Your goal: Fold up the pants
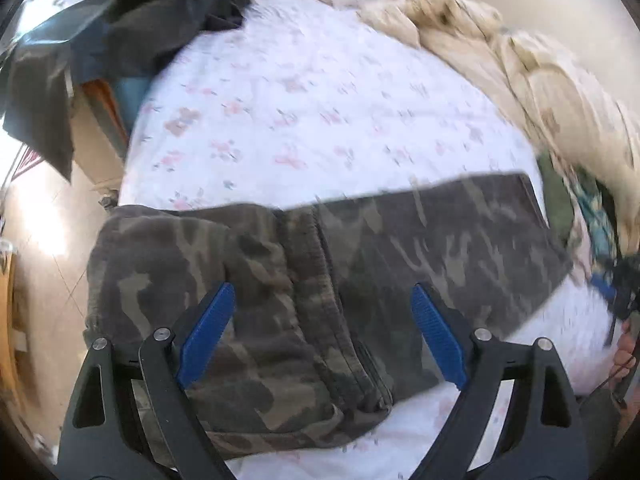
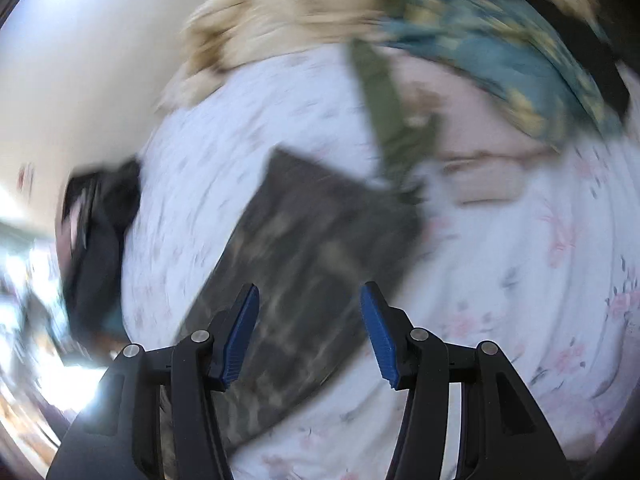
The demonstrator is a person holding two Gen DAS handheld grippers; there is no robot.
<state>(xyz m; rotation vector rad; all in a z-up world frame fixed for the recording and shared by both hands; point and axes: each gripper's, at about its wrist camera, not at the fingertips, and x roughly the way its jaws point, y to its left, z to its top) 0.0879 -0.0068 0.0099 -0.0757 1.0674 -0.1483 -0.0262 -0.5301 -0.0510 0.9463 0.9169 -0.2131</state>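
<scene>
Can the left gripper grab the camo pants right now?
Probably yes. The left gripper is open right above the camo pants on the flowery sheet, with nothing between them.

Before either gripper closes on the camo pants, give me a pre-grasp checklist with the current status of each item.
1. Left gripper open: ok, fingers spread wide.
2. Right gripper open: ok.
3. Both grippers free of cloth: ok, nothing between the fingers.
4. Camo pants lying on the floral sheet: ok, though the end toward the left looks bunched.
5. Pants apart from the green garment: cannot tell, the far corner meets it in the blurred right wrist view.
6. Fold stage: cannot tell.
</scene>
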